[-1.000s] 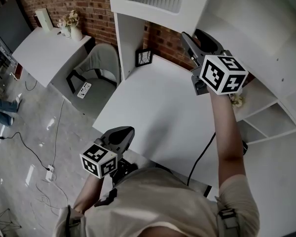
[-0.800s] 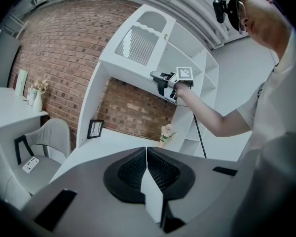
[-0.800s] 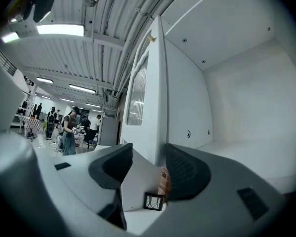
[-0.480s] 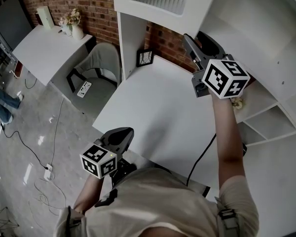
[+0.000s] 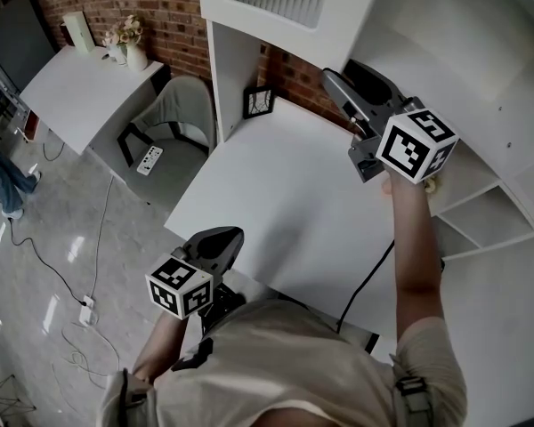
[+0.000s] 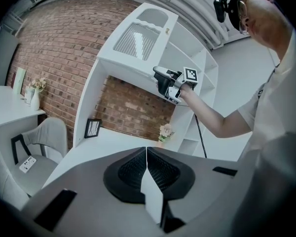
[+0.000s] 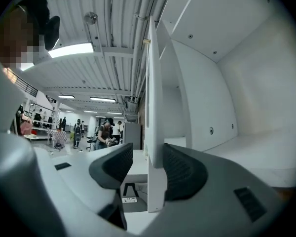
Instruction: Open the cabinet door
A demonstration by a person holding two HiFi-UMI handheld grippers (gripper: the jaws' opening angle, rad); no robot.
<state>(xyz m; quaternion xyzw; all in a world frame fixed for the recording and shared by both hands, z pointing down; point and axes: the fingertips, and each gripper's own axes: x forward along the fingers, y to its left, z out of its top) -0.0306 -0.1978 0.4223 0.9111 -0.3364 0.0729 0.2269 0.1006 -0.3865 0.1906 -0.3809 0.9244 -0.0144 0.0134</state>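
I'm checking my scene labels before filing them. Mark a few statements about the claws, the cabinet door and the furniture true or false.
1. The edge of the white cabinet door stands between the jaws of the right claw. True.
2. The jaws of the left claw stand wide apart. False: they are together.
3. A small black picture frame stands on the white desk. True.
4. The white vase of flowers stands on the grey chair. False: it stands on the white side table by the brick wall.

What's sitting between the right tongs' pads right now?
The edge of the cabinet door, shown in the right gripper view; the right tongs straddle it, open.
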